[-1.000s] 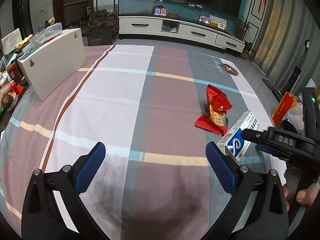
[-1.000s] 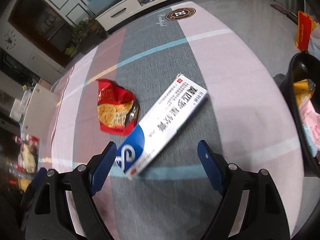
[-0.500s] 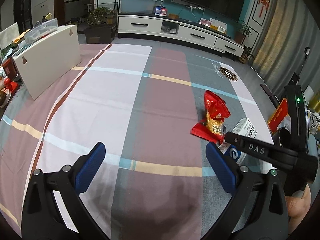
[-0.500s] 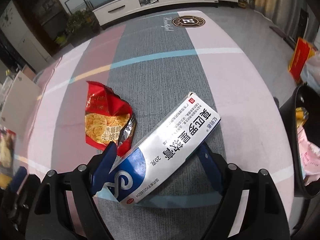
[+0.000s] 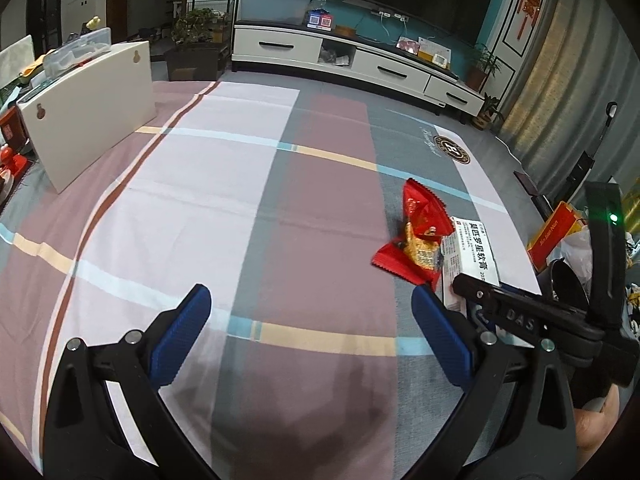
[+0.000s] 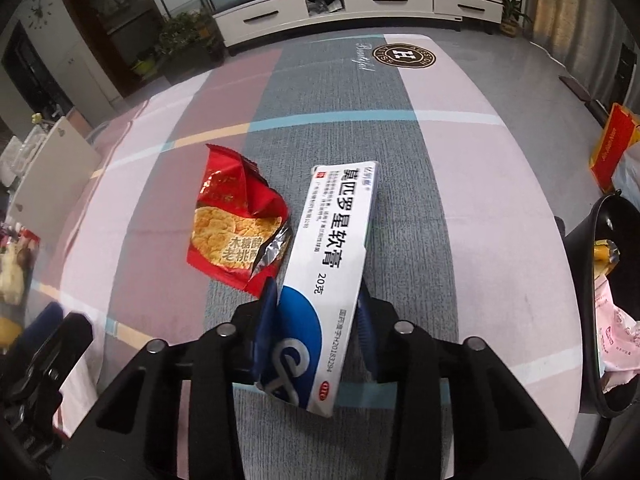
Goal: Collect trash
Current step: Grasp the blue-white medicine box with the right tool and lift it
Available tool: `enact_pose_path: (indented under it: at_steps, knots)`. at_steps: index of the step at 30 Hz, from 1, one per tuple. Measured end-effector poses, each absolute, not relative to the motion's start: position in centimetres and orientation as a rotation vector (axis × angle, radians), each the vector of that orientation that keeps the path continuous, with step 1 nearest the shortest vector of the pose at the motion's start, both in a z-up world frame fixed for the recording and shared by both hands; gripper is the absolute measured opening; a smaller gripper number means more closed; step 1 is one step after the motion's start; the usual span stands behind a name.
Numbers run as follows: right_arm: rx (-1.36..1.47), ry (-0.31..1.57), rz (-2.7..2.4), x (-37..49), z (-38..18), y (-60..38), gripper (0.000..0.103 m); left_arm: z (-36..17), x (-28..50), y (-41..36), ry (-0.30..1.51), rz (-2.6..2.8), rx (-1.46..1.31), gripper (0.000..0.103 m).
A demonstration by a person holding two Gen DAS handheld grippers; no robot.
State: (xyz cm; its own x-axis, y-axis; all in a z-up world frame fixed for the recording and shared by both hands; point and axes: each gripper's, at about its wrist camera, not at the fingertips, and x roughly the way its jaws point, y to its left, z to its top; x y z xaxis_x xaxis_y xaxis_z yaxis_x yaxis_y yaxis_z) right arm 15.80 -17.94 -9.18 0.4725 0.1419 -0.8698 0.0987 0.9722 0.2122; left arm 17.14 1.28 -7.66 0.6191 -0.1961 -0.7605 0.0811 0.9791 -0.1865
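Note:
A white and blue ointment box (image 6: 328, 264) lies on the striped tablecloth, and my right gripper (image 6: 318, 316) is shut on its near end. A red snack wrapper (image 6: 232, 224) lies flat just left of the box. In the left wrist view the box (image 5: 468, 256) and the wrapper (image 5: 420, 236) sit at the right, with the right gripper's black body (image 5: 532, 320) over the box's near end. My left gripper (image 5: 312, 336) is open and empty above the cloth, left of both.
A black trash bin (image 6: 608, 320) with trash inside stands past the table's right edge. A white board (image 5: 88, 112) stands at the far left of the table. A red bag (image 6: 612, 144) sits on the floor at the right. A TV cabinet (image 5: 360, 60) is beyond.
My right gripper moved forward over the ointment box and closed its jaws on the near end. The box turned to point away from me. The left gripper stayed open.

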Motion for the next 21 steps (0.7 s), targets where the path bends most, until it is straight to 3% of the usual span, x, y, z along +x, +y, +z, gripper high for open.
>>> enact_pose_path:
  at_steps: [21]
  knots:
    - [0.397,1.017,0.021,11.4,-6.6,-24.7,0.037,-9.6,23.2,-6.7,0.925,-0.320,-0.092,0.100]
